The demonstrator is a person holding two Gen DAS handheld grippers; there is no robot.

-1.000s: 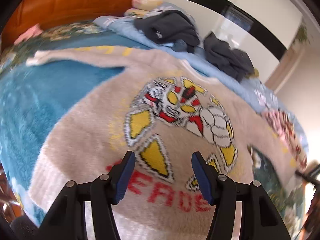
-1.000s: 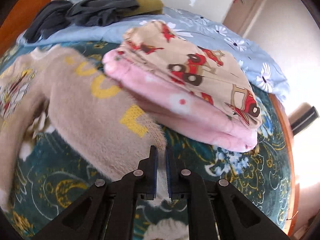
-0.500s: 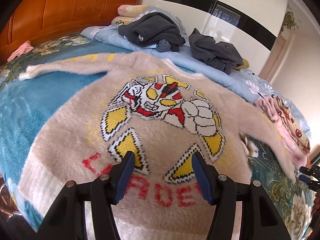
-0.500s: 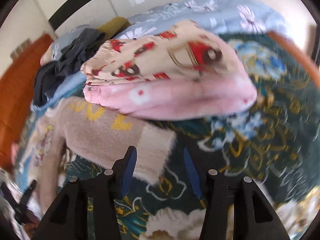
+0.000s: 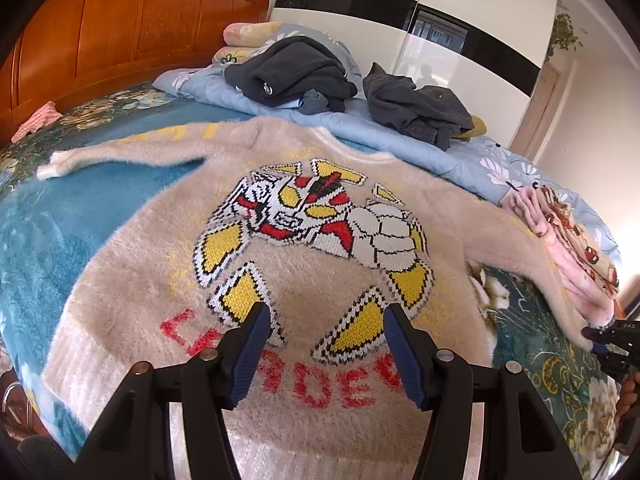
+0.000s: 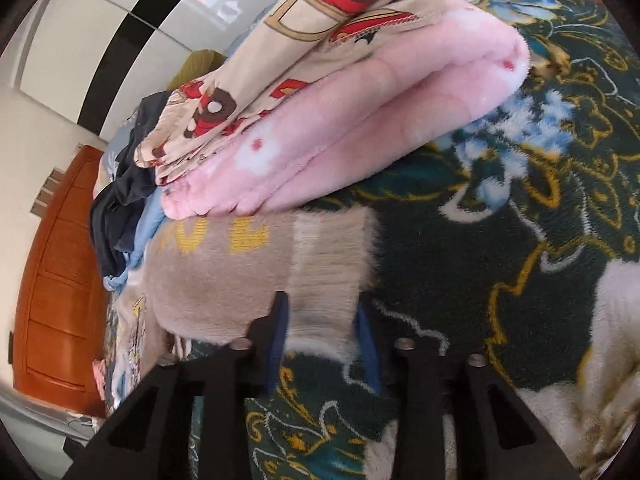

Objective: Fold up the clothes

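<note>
Lying flat, sweater hem faces open left tongs.

Bright daylight, fisheye-bent edges, right view slightly motion-blurred

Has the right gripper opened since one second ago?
Yes. The right gripper, earlier closed on the sweater cuff, now stands open around it, below the pink folded blanket.

Home bedroom: bed, wooden headboard.
</note>
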